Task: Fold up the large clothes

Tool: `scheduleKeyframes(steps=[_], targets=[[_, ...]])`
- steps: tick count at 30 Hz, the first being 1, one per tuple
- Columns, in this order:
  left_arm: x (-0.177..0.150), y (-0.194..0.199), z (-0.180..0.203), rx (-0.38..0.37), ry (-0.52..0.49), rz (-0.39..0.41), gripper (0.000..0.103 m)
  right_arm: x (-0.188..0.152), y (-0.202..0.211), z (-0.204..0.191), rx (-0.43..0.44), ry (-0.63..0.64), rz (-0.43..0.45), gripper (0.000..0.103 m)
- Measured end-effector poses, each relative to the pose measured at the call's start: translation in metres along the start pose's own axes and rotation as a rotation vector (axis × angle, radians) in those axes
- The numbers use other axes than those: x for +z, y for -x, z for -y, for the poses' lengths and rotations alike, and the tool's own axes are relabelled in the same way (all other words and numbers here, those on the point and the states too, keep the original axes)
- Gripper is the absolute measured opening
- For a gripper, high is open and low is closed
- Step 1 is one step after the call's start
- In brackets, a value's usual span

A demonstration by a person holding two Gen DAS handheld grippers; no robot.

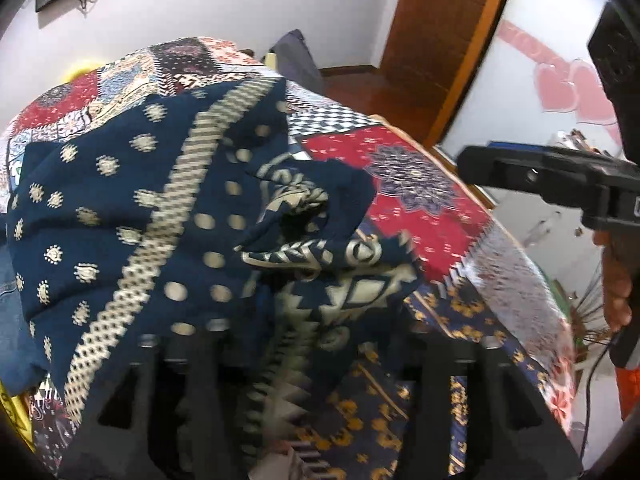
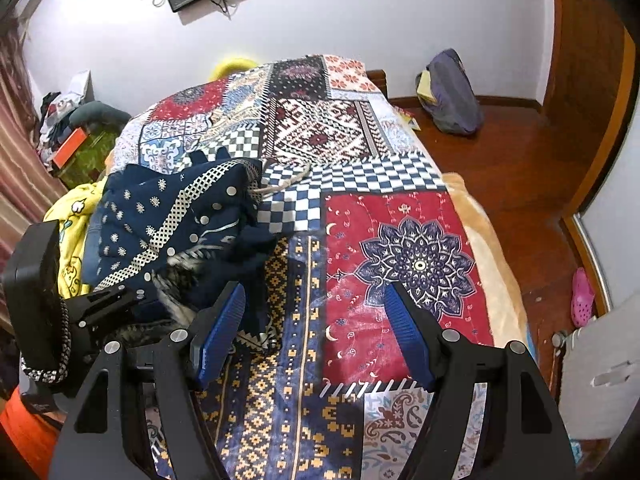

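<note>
A large navy garment [image 1: 168,208] with cream dots and patterned bands lies bunched on the patchwork bedspread [image 1: 420,200]. In the left wrist view it drapes over my left gripper [image 1: 288,360], whose tips are hidden under the blurred cloth. In the right wrist view the garment [image 2: 176,220] is heaped at the left. My right gripper [image 2: 316,320] is open and empty above the bedspread [image 2: 400,248], its blue pads [image 2: 222,332] wide apart. The right gripper also shows in the left wrist view [image 1: 560,176], at the right.
A yellow cloth [image 2: 72,240] lies left of the garment. A grey bag [image 2: 452,92] sits on the wooden floor by the far wall. A pink shoe [image 2: 582,296] lies at the right. Clutter [image 2: 68,128] is piled by the curtain.
</note>
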State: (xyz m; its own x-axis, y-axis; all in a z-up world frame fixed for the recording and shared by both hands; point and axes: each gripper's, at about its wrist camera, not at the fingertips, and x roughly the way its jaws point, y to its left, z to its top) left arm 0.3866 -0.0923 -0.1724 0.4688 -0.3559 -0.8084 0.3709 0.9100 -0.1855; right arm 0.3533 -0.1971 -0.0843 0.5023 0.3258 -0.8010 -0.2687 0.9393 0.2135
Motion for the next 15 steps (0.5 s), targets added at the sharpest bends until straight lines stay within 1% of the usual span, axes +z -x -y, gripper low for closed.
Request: scheduleKeyframes(steps=[2, 3, 5, 7, 10, 11, 12, 13, 14, 15], targets=[[-0.004, 0.012, 0.004, 0.022, -0.013, 0.005, 0.063, 0.002, 0.004, -0.003, 0.009, 0.01, 0.013, 0.069], [-0.008, 0.02, 0.005, 0.04, -0.013, 0.014, 0.064, 0.004, 0.009, -0.006, 0.016, 0.016, 0.023, 0.069], [-0.013, 0.036, 0.007, 0.053, 0.004, 0.036, 0.064, 0.006, 0.014, -0.011, 0.031, 0.029, 0.034, 0.069], [-0.02, 0.056, 0.0, 0.047, 0.031, 0.06, 0.066, 0.008, 0.017, -0.019, 0.041, 0.052, 0.049, 0.069], [-0.025, 0.081, -0.02, 0.048, 0.069, 0.107, 0.072, 0.012, 0.019, -0.037, 0.064, 0.097, 0.067, 0.069], [-0.027, 0.091, -0.027, 0.06, 0.079, 0.128, 0.075, 0.013, 0.018, -0.044, 0.075, 0.115, 0.072, 0.069], [-0.029, 0.101, -0.035, 0.083, 0.084, 0.15, 0.082, 0.014, 0.017, -0.05, 0.083, 0.13, 0.076, 0.069], [-0.028, 0.106, -0.04, 0.108, 0.086, 0.166, 0.085, 0.016, 0.013, -0.058, 0.094, 0.149, 0.078, 0.069], [-0.029, 0.113, -0.048, 0.145, 0.089, 0.185, 0.09, 0.016, 0.009, -0.065, 0.1, 0.162, 0.076, 0.069], [-0.03, 0.118, -0.056, 0.184, 0.095, 0.2, 0.092, 0.017, 0.004, -0.071, 0.107, 0.172, 0.071, 0.069]])
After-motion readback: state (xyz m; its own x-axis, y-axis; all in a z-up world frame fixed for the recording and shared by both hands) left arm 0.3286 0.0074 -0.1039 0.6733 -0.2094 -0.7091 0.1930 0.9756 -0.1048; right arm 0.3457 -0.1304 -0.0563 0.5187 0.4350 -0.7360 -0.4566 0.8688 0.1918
